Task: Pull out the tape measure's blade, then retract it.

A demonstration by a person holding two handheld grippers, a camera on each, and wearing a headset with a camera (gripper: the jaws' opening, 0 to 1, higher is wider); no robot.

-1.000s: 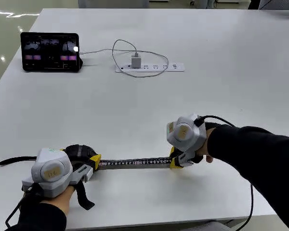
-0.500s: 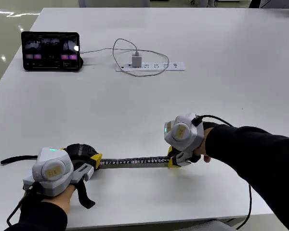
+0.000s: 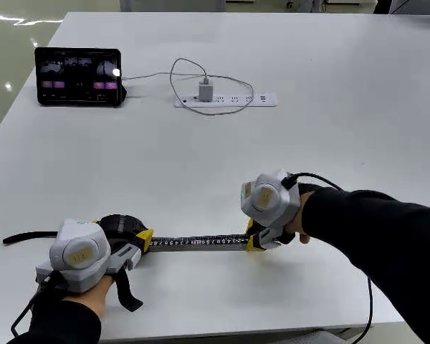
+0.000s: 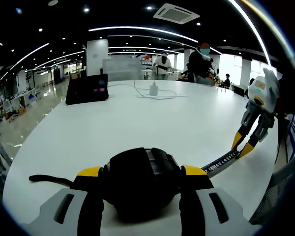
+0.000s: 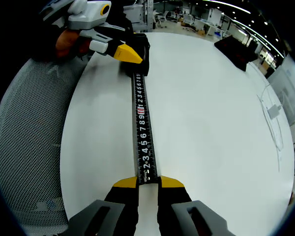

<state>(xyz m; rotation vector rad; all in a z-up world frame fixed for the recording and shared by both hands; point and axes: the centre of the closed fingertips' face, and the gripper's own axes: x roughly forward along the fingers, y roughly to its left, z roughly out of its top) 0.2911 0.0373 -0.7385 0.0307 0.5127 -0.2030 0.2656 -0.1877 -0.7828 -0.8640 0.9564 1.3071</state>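
— Where did we have the tape measure?
— Lower left of the head view, on the counter, clamped between the fingers of our left gripper.
— And the blade?
— Drawn out rightward along the counter. Our right gripper had its fingers pinched together on the blade's tip, at lower centre.

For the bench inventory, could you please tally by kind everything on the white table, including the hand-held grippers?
tape measure: 1
tablet: 1
power strip: 1
charger with cable: 1
hand-held grippers: 2, the left hand-held gripper and the right hand-held gripper
total: 6
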